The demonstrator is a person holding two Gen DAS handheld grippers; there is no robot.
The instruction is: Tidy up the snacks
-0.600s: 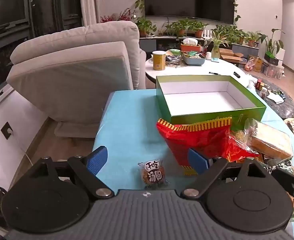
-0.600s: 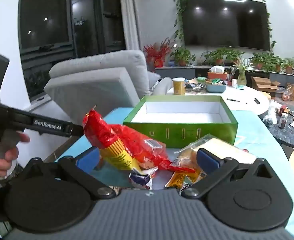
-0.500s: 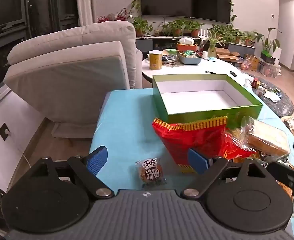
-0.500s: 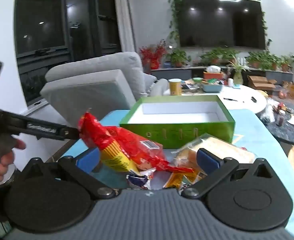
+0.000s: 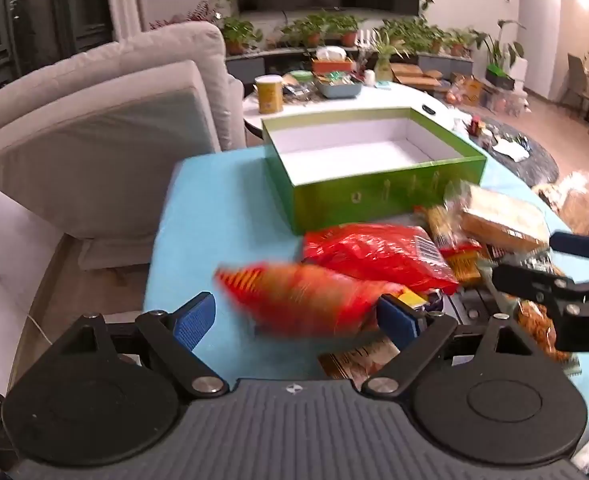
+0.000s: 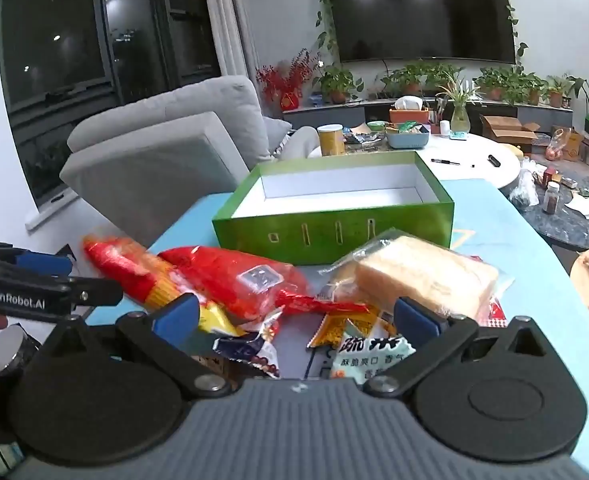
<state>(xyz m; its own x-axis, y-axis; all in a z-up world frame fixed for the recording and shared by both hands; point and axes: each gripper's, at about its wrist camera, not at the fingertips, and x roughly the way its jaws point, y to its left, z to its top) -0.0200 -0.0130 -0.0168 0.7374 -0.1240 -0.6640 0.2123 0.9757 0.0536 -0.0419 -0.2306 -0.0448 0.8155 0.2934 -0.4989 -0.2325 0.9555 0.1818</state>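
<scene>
Right in front of the green box (image 6: 334,236) on the blue-covered worktop (image 5: 214,216) sits the whole snack heap, all crinkly plastic and foil. That box is a glossy cardboard rectangle, white inside, nothing visible in it. The left gripper (image 5: 294,316) has its blue ribbed pads spread wide, with a motion-blurred red and orange striped bag (image 5: 306,296) sitting between them; too smeared to tell if either pad touches it. Beside that lies a shiny red bag (image 5: 374,256) with a barcode patch. The right gripper (image 6: 296,314) is spread as wide as it goes, hovering over small flat packets, pinching nothing. From the right wrist view you get stuff the left one mostly hides: a pale green and white packet with printed characters (image 6: 370,354), a dark blue wrapper (image 6: 250,350), an orange sachet (image 6: 330,326), plus a clear look at the soft bread slab in transparent wrap (image 6: 418,276). The left view alone shows a brownish flat packet (image 5: 358,360) just under its right finger, and the right gripper's black arm poking in from the side.
</scene>
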